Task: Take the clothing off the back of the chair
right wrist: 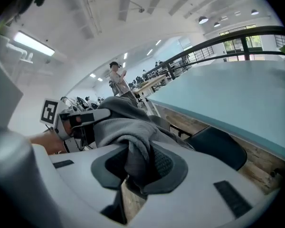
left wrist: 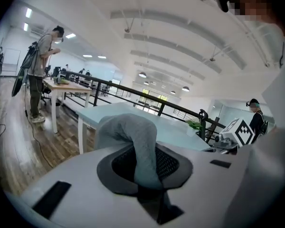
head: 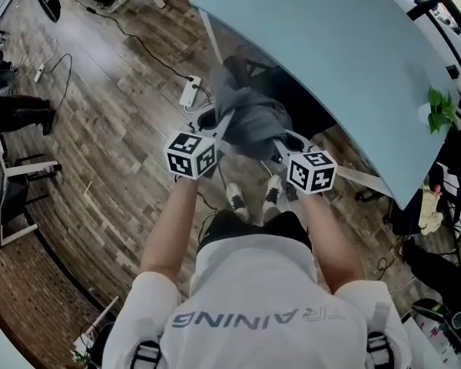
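A grey garment (head: pixel 251 118) hangs bunched between my two grippers, above a dark chair (head: pixel 303 106) pushed under the table. My left gripper (head: pixel 221 129) is shut on the garment's left part; a fold of grey cloth (left wrist: pixel 140 144) sits pinched between its pads. My right gripper (head: pixel 275 149) is shut on the right part, with thick grey cloth (right wrist: pixel 137 151) between its pads. The chair's dark seat (right wrist: pixel 216 146) lies below the lifted cloth in the right gripper view. The chair back is hidden under the garment.
A pale blue table (head: pixel 330 60) stands right behind the chair, with a small green plant (head: pixel 443 110) at its far right. A white power strip (head: pixel 190 92) and cables lie on the wooden floor. A person (left wrist: pixel 40 65) stands at desks in the distance.
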`<action>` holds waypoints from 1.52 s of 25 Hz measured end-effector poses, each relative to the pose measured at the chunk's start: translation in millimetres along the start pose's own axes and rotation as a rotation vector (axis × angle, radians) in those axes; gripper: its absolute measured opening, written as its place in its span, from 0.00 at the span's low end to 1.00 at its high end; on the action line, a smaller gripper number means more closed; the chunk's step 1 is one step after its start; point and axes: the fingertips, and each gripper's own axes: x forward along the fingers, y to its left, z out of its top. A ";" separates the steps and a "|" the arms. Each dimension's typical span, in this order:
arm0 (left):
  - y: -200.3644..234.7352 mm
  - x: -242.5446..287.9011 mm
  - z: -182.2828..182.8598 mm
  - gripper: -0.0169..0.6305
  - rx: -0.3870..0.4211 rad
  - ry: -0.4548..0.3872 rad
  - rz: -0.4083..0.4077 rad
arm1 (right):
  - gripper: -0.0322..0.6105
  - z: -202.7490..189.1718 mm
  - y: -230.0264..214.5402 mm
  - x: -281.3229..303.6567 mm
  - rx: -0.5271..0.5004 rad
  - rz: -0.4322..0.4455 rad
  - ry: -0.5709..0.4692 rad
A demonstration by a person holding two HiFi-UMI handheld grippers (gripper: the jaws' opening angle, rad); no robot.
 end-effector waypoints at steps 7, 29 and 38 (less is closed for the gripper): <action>-35.7 -42.1 86.8 0.16 0.125 -0.162 -0.012 | 0.19 90.4 39.5 -45.5 -0.080 0.031 -0.196; -148.1 -159.2 154.8 0.16 0.370 -0.387 -0.073 | 0.19 166.8 126.2 -192.6 -0.297 -0.076 -0.535; -230.5 -163.7 131.0 0.16 0.372 -0.409 -0.033 | 0.19 139.6 112.0 -274.9 -0.316 0.017 -0.584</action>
